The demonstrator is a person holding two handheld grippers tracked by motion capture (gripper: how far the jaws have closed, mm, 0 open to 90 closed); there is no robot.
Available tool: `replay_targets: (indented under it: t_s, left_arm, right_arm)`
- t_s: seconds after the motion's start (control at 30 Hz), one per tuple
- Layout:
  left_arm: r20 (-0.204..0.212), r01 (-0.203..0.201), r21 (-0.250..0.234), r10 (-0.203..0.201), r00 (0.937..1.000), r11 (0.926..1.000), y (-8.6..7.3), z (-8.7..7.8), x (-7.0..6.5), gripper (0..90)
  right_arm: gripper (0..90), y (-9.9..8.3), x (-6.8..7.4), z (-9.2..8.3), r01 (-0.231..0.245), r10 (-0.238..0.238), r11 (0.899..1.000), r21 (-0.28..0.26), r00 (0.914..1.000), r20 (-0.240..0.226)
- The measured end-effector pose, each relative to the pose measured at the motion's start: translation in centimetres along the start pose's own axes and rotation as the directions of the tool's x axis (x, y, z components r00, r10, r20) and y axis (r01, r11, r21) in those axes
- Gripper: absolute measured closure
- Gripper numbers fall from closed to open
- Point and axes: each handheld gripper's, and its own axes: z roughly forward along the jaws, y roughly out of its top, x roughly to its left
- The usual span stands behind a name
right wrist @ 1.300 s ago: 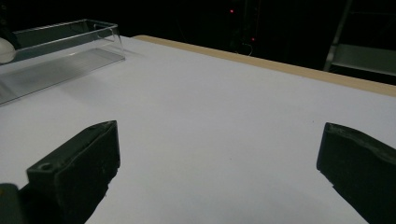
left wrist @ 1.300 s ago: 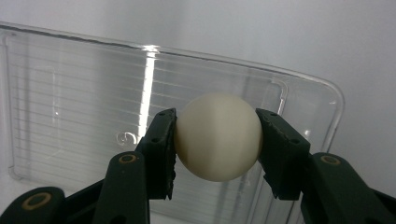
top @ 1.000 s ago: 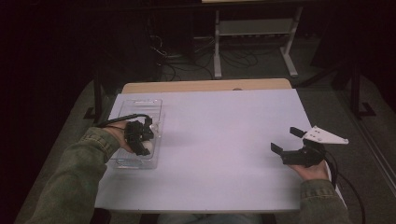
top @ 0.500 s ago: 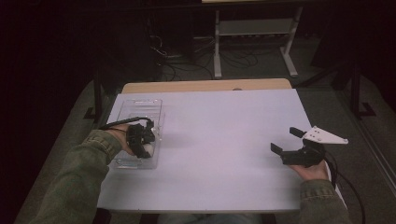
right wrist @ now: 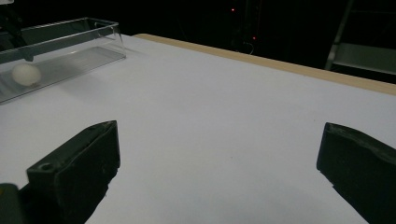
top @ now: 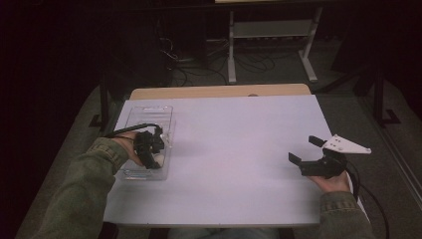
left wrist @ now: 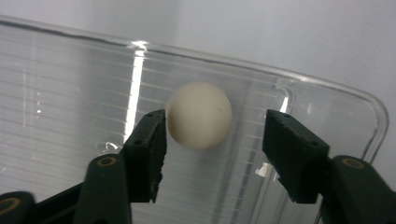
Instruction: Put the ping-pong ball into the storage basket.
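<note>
A small white ball (left wrist: 198, 114) lies on the floor of a clear plastic tray (left wrist: 70, 93) at the table's left side. My left gripper (left wrist: 212, 135) points down into the tray (top: 149, 112) with the ball between its jaws. The jaws have just been opening; the left pad sits at the ball's edge and the right pad stands clear of it. In the high view the left gripper (top: 149, 149) covers most of the ball (top: 159, 158). My right gripper (top: 304, 149) rests open near the table's right edge with nothing between its jaws, also open in its own view (right wrist: 219, 158). The ball (right wrist: 25, 74) in the tray (right wrist: 70, 51) is far off to that view's left.
The white tabletop (top: 239, 149) stretches between the two hands, with a wooden strip (top: 219, 91) along its far edge. Beyond it, a dark floor holds cables and a metal stand (top: 271, 30).
</note>
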Motion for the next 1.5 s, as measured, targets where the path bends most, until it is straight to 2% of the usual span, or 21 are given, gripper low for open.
replay_targets:
  t_s: [0.07,0.13,0.17,0.3,0.4,0.47,0.53,0.7,0.87,0.97,1.13,1.17,1.27,1.43,1.5]
  left_arm:
    - [-0.018,0.017,-0.009,-0.017,0.9997,0.9998,-0.1,-0.2,0.0,37.6]
    - [-0.018,0.023,-0.015,-0.023,0.9996,0.9996,-0.1,-0.4,0.1,35.9]
    - [-0.027,0.040,-0.033,-0.041,0.9988,0.9987,-0.1,-0.7,0.1,35.9]
    - [-0.039,0.076,-0.060,-0.079,0.9961,0.9953,-0.5,-1.2,0.2,28.1]
    - [-0.053,0.106,-0.073,-0.110,0.9925,0.9916,-0.8,-1.5,0.4,18.9]
    - [-0.052,0.134,-0.090,-0.139,0.9889,0.9869,-1.2,-1.9,0.5,10.6]
    - [-0.047,0.144,-0.123,-0.151,0.9874,0.9818,-1.4,-2.2,0.4,2.6]
    - [-0.057,0.178,-0.162,-0.189,0.9803,0.9705,-2.0,-2.4,0.2,0.0]
    - [-0.062,0.210,-0.225,-0.229,0.9715,0.9515,-2.8,-2.9,0.1,0.0]
    - [-0.065,0.220,-0.252,-0.243,0.9679,0.9425,-3.1,-3.0,-0.1,0.0]
    - [-0.075,0.235,-0.305,-0.269,0.9601,0.9229,-3.8,-3.3,-0.5,0.0]
    - [-0.081,0.233,-0.309,-0.270,0.9595,0.9220,-4.0,-3.3,-0.6,0.0]
    - [-0.085,0.255,-0.353,-0.302,0.9494,0.9001,-4.5,-3.5,-0.8,0.0]
    - [-0.088,0.280,-0.409,-0.343,0.9354,0.8686,-5.4,-3.7,-1.0,0.0]
    - [-0.090,0.288,-0.436,-0.359,0.9290,0.8529,-5.7,-3.9,-1.1,0.0]
  right_arm:
    - [0.0,0.0,0.0,0.0,0.000,0.000,1.000,0.000,1.0000,0.000]
    - [0.0,0.0,0.0,0.0,0.000,0.000,1.000,0.001,1.0000,0.000]
    - [0.0,0.0,0.0,0.0,0.001,-0.001,1.000,0.001,1.0000,0.000]
    - [0.0,0.0,0.1,0.0,0.000,0.000,1.000,0.002,1.0000,0.000]
    - [0.0,0.0,0.0,0.0,0.001,-0.001,1.000,0.000,1.0000,0.002]
    - [0.0,0.0,0.0,0.0,0.001,-0.001,1.000,-0.001,1.0000,0.002]
    - [0.0,0.0,0.1,0.0,0.002,-0.002,1.000,-0.001,1.0000,0.002]
    - [0.0,0.0,0.1,0.0,0.002,-0.002,1.000,-0.001,1.0000,0.003]
    - [0.0,0.0,0.1,0.0,0.001,-0.001,1.000,-0.001,1.0000,0.003]
    - [0.0,0.0,0.1,0.0,0.003,-0.003,1.000,-0.002,1.0000,0.003]
    - [0.0,0.0,0.1,0.0,0.001,-0.001,1.000,-0.001,1.0000,0.004]
    - [0.0,0.0,0.1,0.0,0.001,-0.001,1.000,-0.001,1.0000,0.004]
    - [0.0,0.0,0.1,0.0,0.001,-0.001,1.000,-0.002,1.0000,0.004]
    - [0.0,0.1,0.1,-0.1,0.003,-0.003,1.000,-0.003,1.0000,0.005]
    - [0.0,0.0,0.1,-0.1,0.002,-0.002,1.000,-0.003,1.0000,0.005]
